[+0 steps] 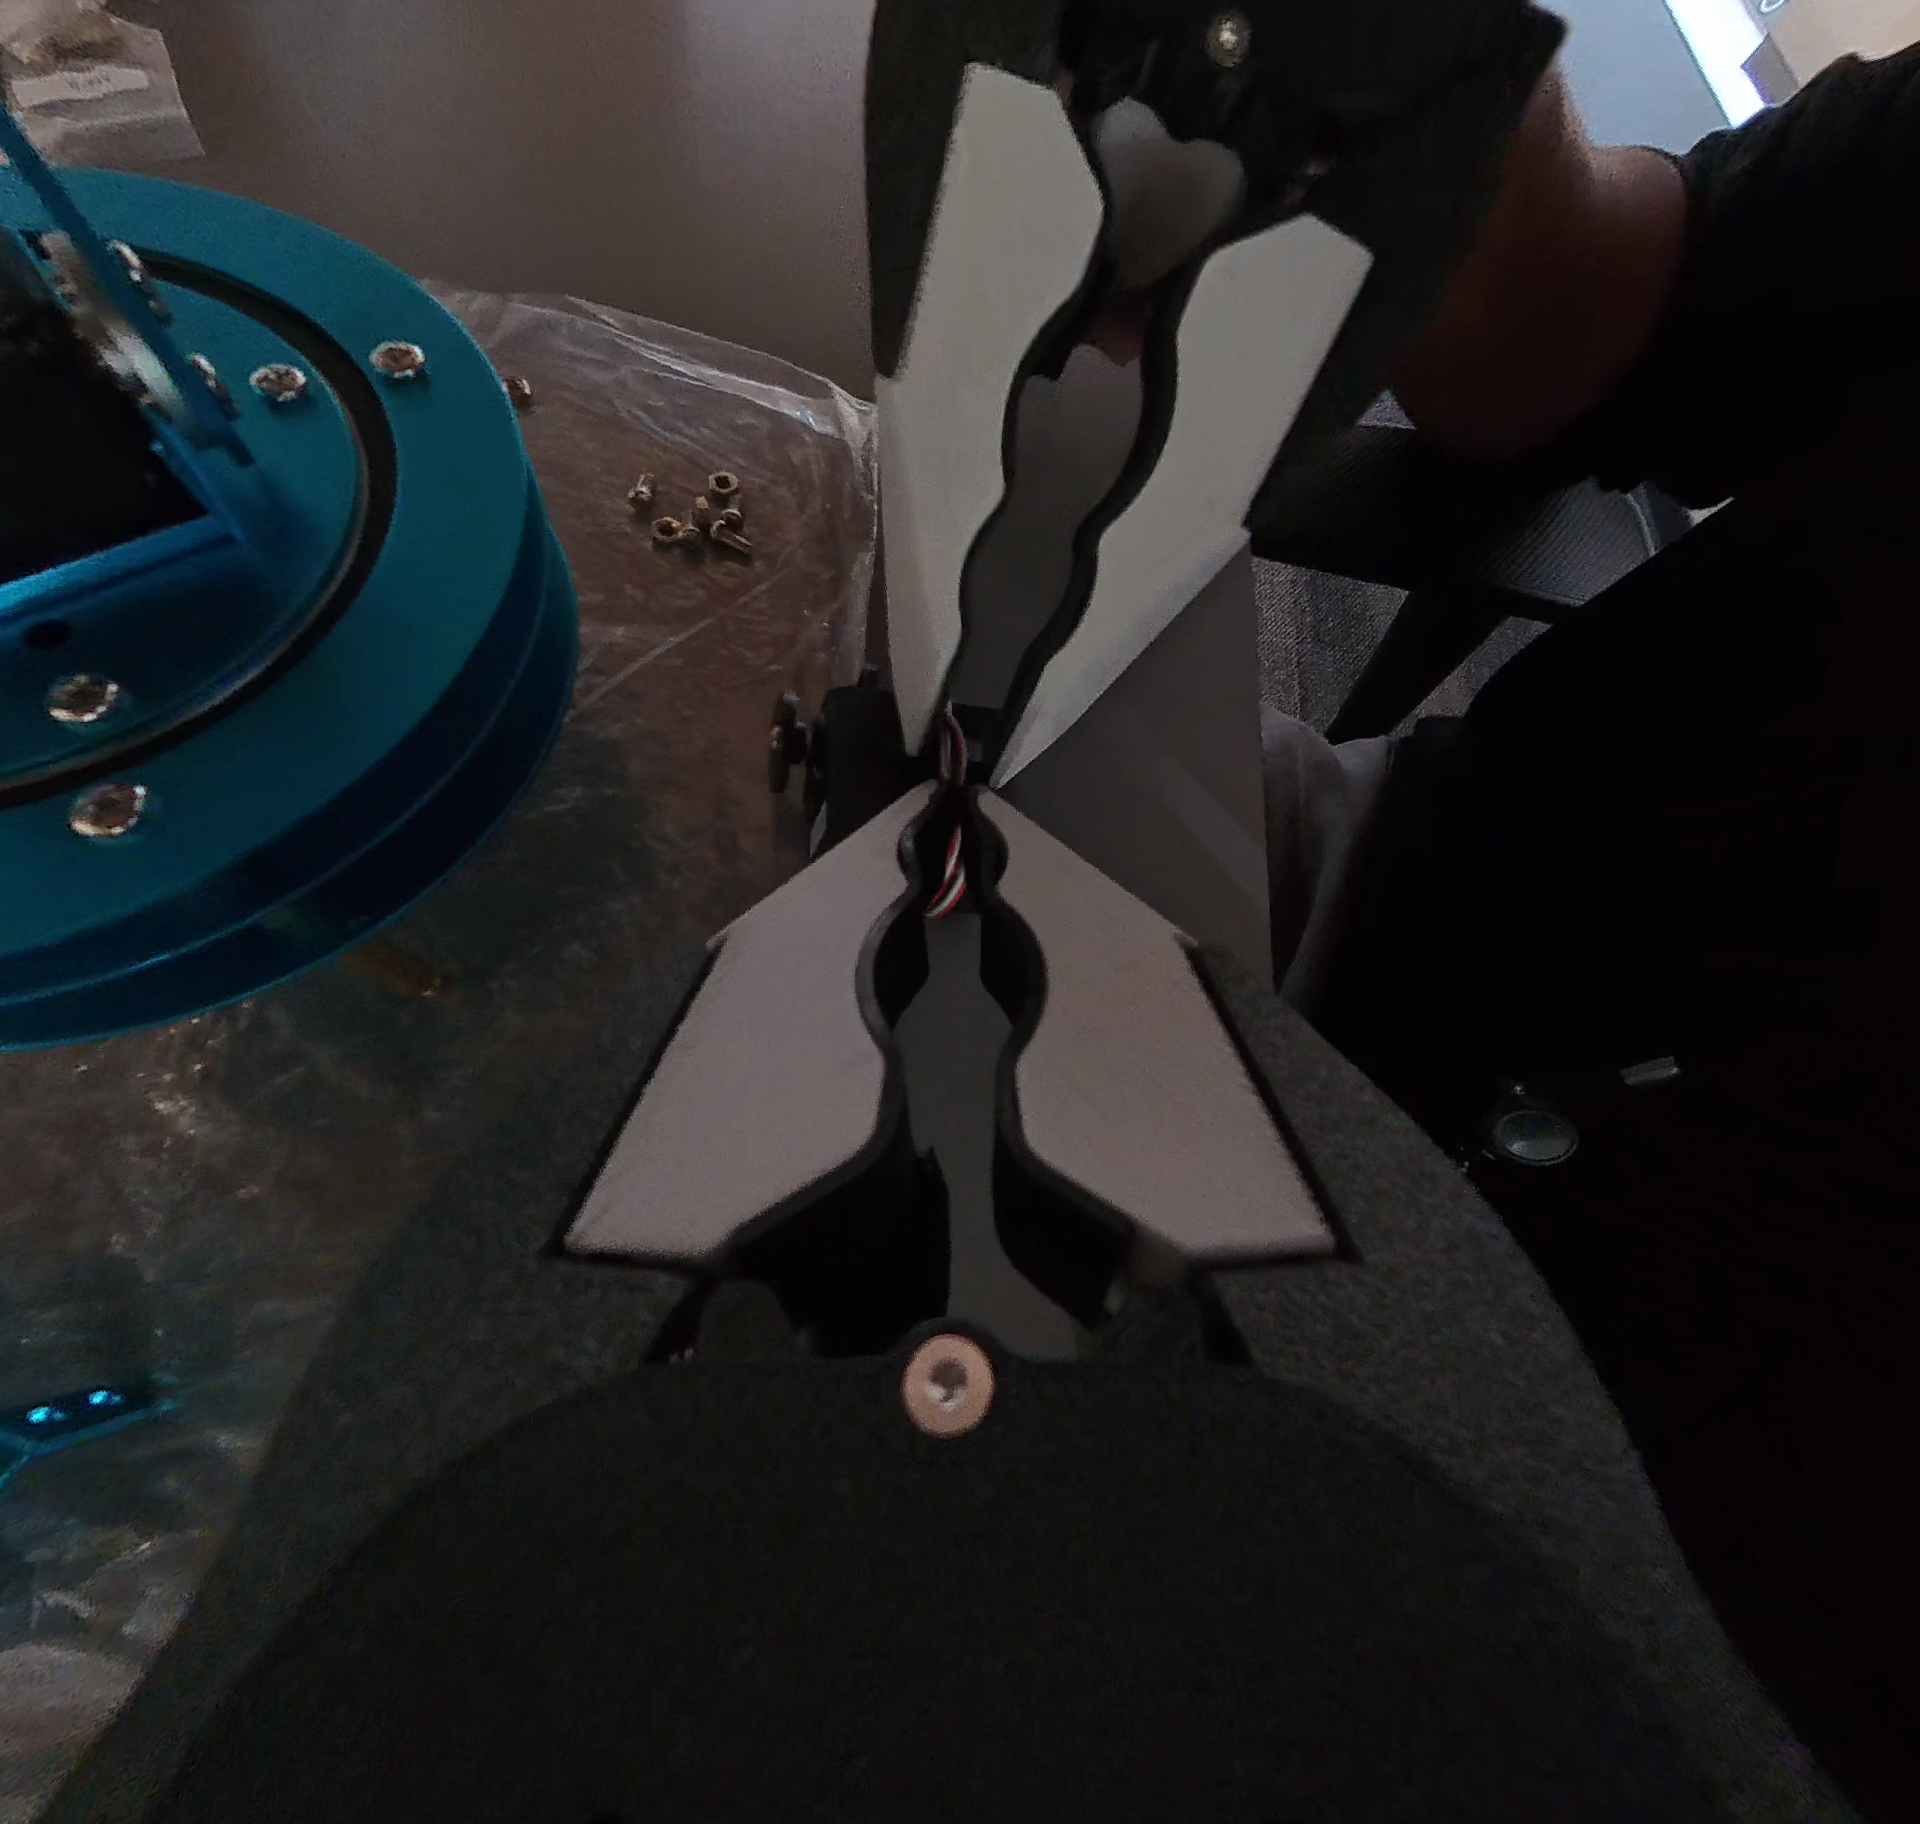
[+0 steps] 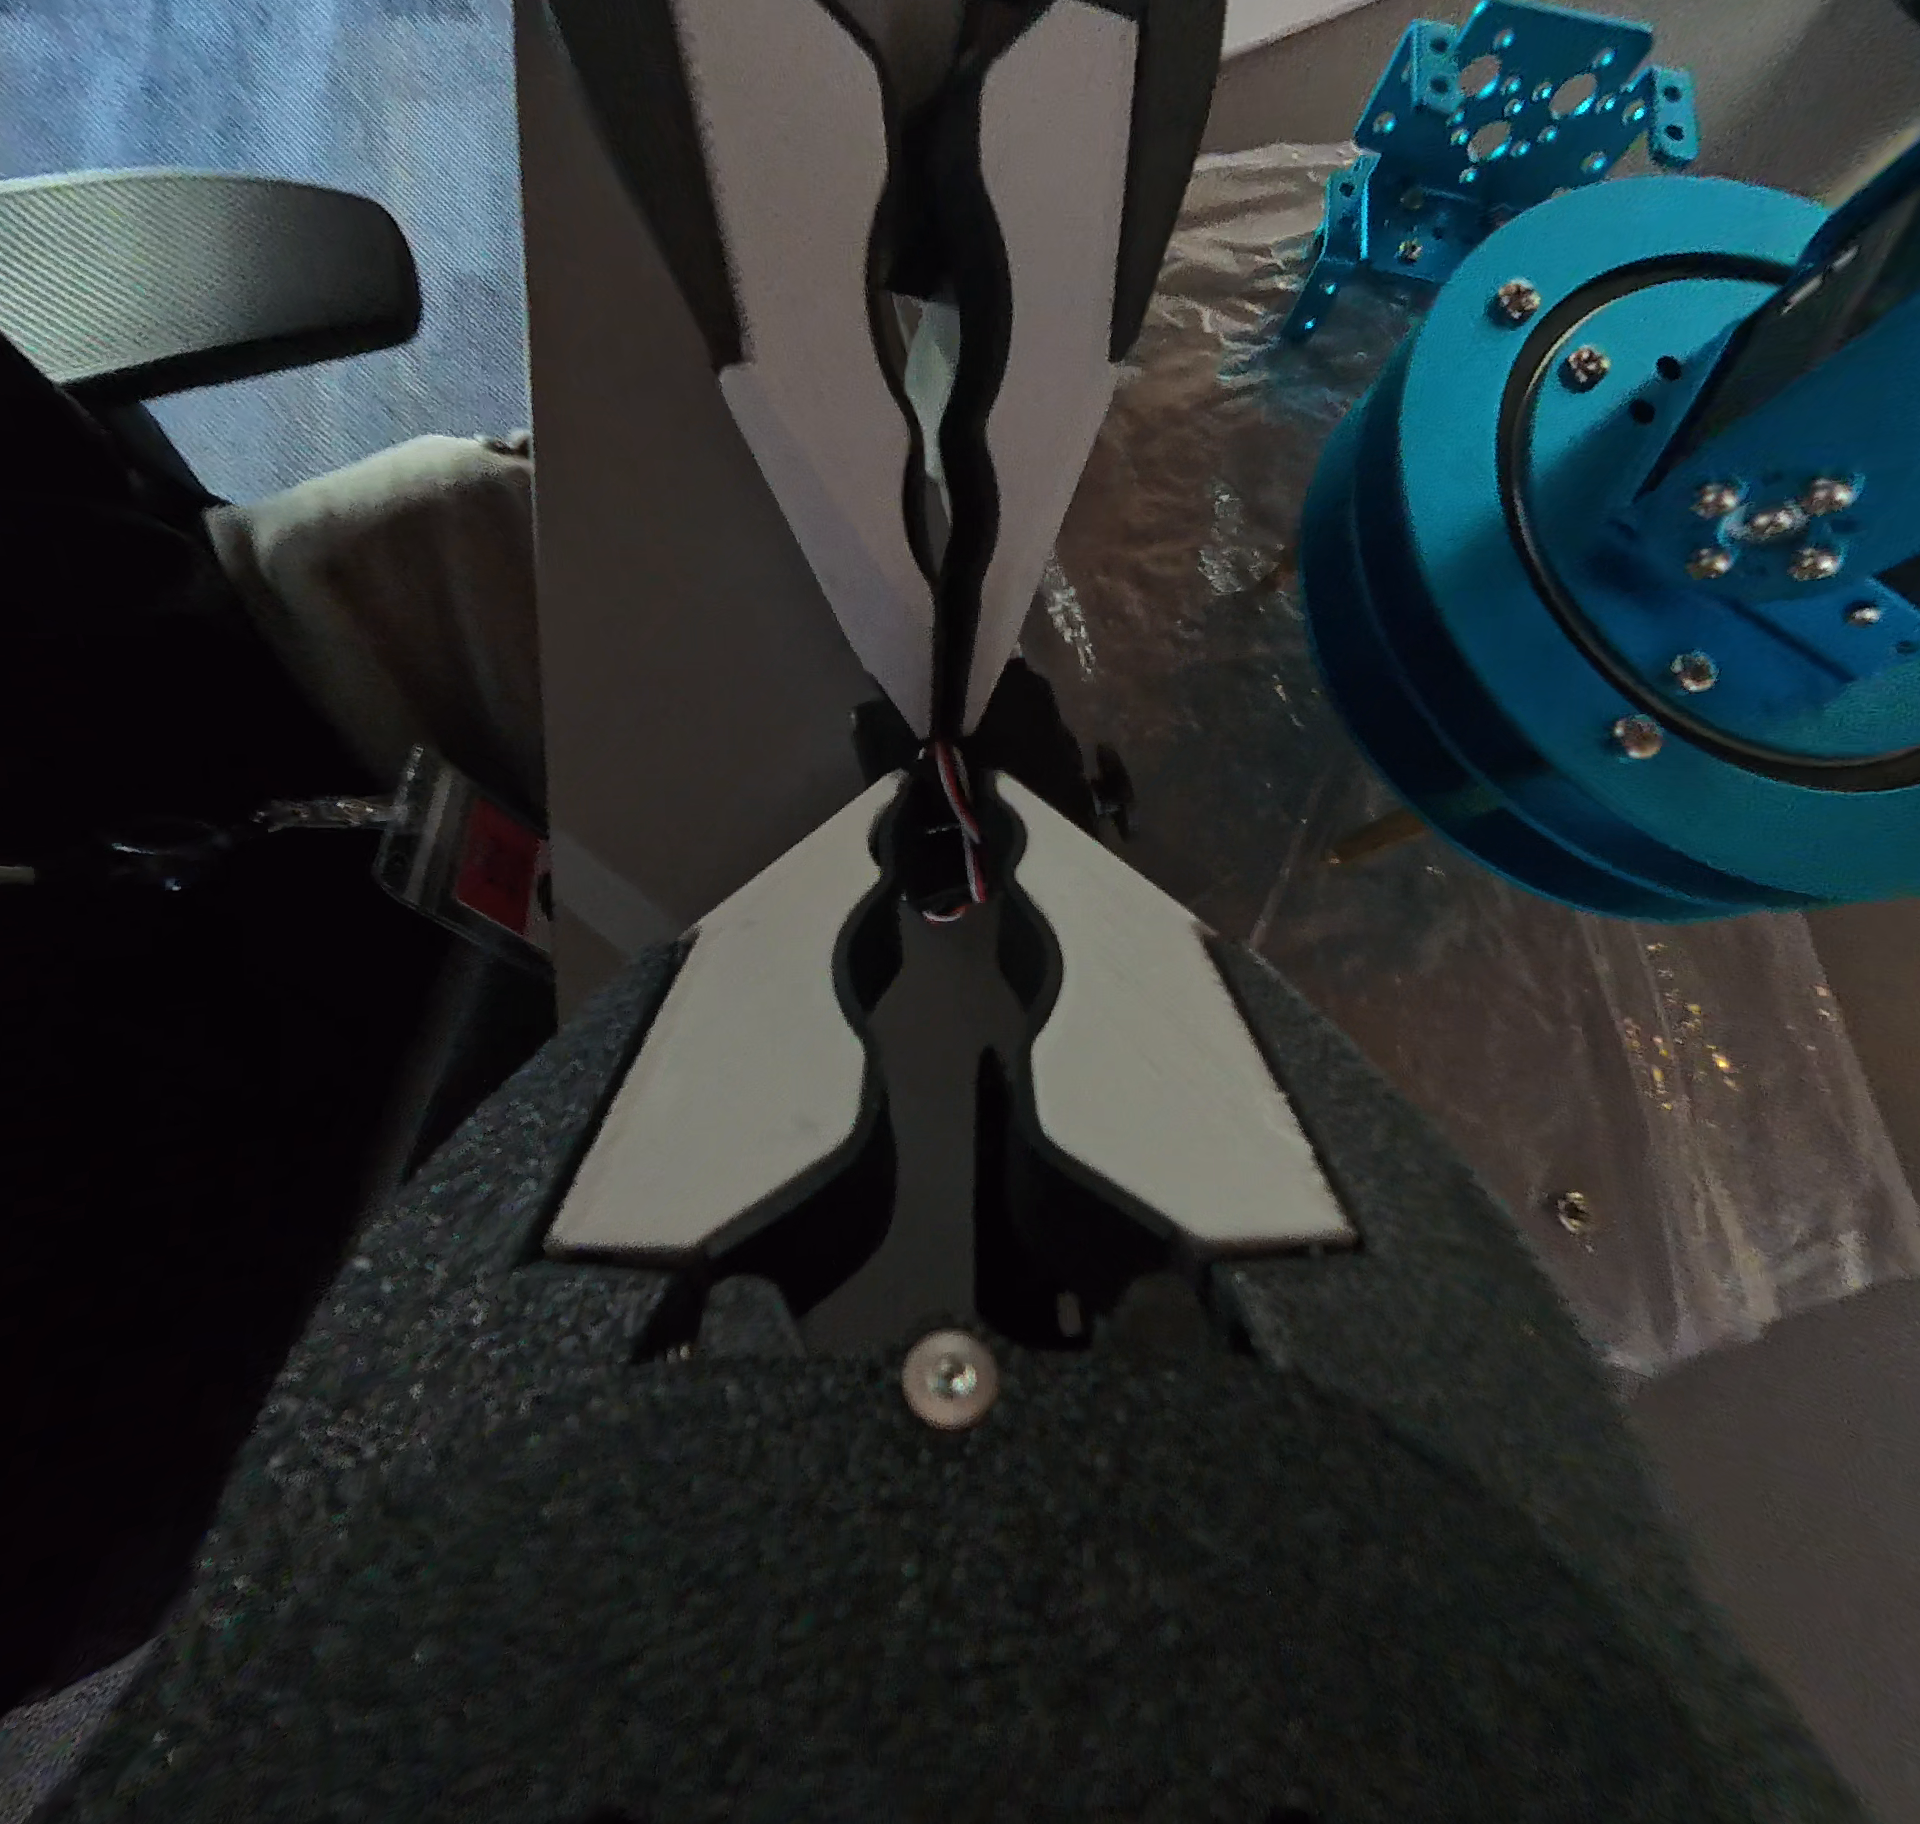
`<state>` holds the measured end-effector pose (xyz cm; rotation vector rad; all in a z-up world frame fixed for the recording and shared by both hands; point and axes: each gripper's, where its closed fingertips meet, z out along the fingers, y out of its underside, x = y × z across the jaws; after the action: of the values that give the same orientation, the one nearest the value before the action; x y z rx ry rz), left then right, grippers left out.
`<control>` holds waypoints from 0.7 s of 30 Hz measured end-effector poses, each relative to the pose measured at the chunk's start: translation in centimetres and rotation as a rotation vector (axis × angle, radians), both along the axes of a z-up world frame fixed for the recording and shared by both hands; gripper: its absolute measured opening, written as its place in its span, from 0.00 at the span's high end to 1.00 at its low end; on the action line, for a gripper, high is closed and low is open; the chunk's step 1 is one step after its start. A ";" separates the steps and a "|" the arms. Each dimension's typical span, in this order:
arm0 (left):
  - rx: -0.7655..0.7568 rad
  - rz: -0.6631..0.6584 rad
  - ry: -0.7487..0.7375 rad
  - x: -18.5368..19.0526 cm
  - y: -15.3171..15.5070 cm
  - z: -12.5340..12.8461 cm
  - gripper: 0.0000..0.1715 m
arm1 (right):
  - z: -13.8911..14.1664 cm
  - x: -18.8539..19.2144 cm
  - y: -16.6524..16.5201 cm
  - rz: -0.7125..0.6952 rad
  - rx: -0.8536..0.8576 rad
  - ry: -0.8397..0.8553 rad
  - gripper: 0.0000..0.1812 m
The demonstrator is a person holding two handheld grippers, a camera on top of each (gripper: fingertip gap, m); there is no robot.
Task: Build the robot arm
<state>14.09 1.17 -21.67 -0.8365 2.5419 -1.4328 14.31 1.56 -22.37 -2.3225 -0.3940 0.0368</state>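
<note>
My left gripper (image 1: 951, 810) and my right gripper (image 2: 948, 787) meet tip to tip. Both are shut on a thin twisted cable of red, white and black wires (image 1: 948, 870), which runs between their tips (image 2: 954, 839). In the left wrist view the right gripper (image 1: 956, 735) comes down from above, held by a hand in a dark sleeve (image 1: 1714, 340). In the right wrist view the left gripper (image 2: 940, 725) comes down from above. A small black part (image 1: 842, 735) sits just behind the tips; what it is I cannot tell.
A blue round metal base with screws (image 1: 312, 631) stands on a clear plastic sheet (image 1: 644, 652), also seen to the right (image 2: 1475, 694). Loose nuts and screws (image 1: 694, 512) lie nearby. A blue bracket (image 2: 1507, 112) lies behind. A grey upright panel (image 2: 644, 527) and a chair armrest (image 2: 187, 268) are close. My left and right fingertips are right by each other.
</note>
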 end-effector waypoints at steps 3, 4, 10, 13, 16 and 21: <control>0.010 0.013 -0.011 0.0 0.1 0.0 1.00 | 0.0 -0.1 0.0 -0.028 -0.019 -0.069 0.96; 0.013 0.019 -0.016 0.0 0.1 0.0 1.00 | 0.0 0.0 0.1 -0.040 -0.024 -0.091 0.96; 0.117 0.060 -0.140 0.5 0.6 -0.1 1.00 | 0.1 0.7 0.5 -0.174 -0.019 -0.007 0.96; 0.165 0.072 -0.205 0.5 0.7 0.0 1.00 | 0.3 0.9 0.6 -0.181 -0.003 -0.035 0.99; 0.228 0.102 -0.285 0.6 0.7 0.0 1.00 | 0.3 1.0 0.6 -0.184 0.012 -0.045 0.99; 0.261 0.130 -0.349 0.2 0.6 0.0 1.00 | 0.4 0.5 0.5 -0.168 0.049 -0.102 1.00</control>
<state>14.33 1.79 -21.72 -0.6322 2.2958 -1.0692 14.85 2.08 -22.00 -2.3072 -0.2458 -0.1718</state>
